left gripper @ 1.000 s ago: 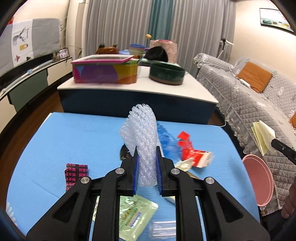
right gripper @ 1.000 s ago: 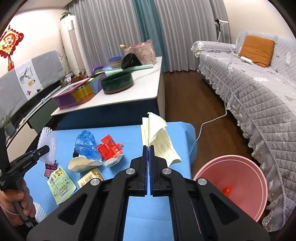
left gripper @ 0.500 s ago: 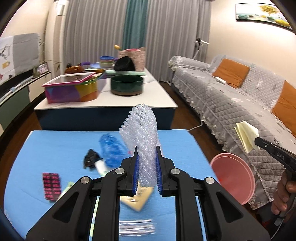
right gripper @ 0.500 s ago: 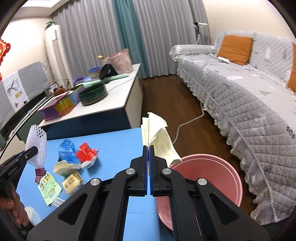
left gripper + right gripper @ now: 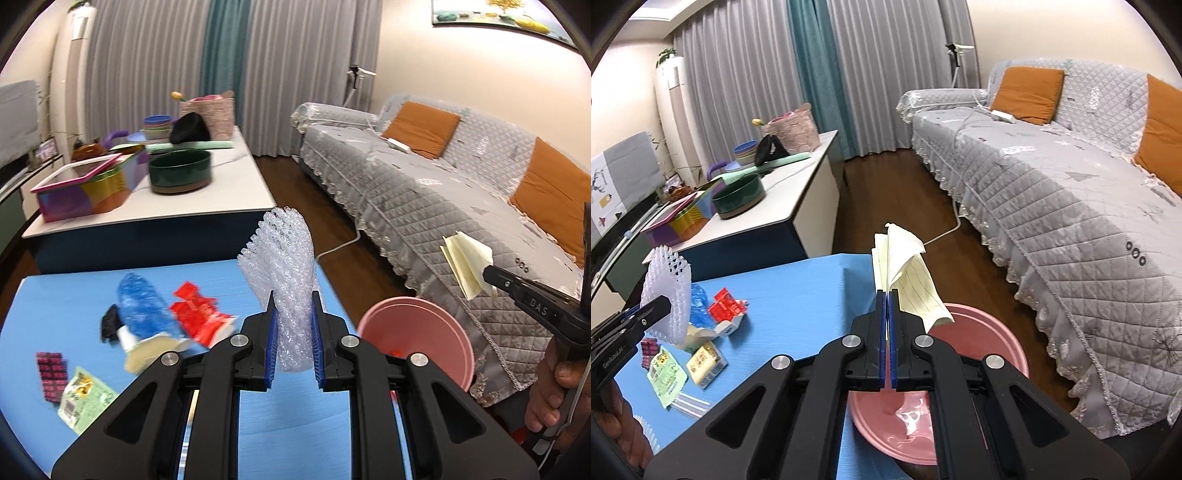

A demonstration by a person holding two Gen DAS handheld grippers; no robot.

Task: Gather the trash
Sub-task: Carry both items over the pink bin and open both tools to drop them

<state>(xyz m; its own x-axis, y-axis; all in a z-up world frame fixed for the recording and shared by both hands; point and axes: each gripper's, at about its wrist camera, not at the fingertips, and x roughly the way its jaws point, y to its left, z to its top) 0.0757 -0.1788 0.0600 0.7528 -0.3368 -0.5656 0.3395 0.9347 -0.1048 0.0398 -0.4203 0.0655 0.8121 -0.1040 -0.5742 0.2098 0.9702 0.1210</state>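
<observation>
I've got the white foam net sleeve (image 5: 282, 273) standing upright, pinched in my left gripper (image 5: 293, 345), held above the blue table (image 5: 207, 280). On the other side, the folded yellow lined paper (image 5: 908, 273) is clamped flat in my right gripper (image 5: 887, 347), its jaws pressed nearly together, right over the pink bin (image 5: 990, 347) (something small and red lies inside, too small to identify). Left on the table: a blue crumpled bag (image 5: 142, 306), a red wrapper (image 5: 195, 314) and a green packet (image 5: 83, 398). The grey sofa (image 5: 1052, 206) lies beyond the bin.
</observation>
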